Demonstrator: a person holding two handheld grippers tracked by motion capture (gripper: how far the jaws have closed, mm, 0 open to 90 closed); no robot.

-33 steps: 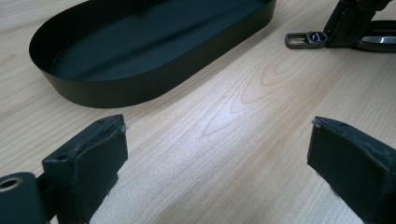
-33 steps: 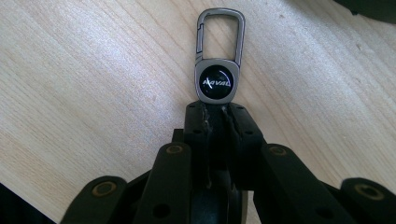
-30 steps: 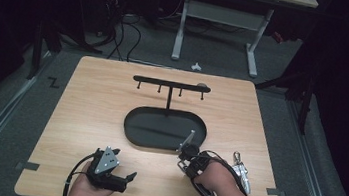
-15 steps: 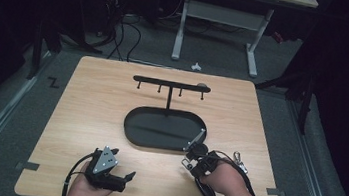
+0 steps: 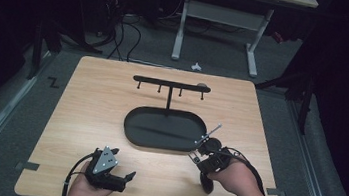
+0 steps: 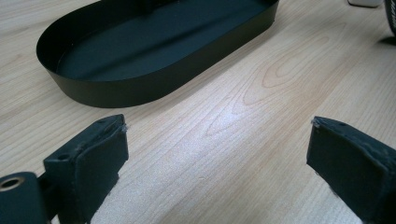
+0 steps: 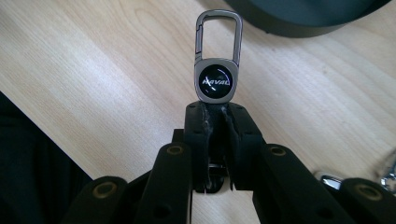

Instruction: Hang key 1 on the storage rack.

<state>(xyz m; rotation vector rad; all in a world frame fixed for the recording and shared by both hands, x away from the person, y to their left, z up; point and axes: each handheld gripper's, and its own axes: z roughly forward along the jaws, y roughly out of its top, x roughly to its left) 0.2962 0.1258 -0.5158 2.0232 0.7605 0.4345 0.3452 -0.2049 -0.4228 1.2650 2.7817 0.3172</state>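
Metal keyring (image 7: 218, 60) sits clenched in our right tongs (image 7: 217, 108), clip sticking out ahead so it'll probably hook the rack (image 5: 170, 84); left tongs (image 6: 217, 154) spread, idle.

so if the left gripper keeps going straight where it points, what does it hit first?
Likely the near wall of the black oval tray: the open left gripper faces it across bare table. Depth is uncertain.
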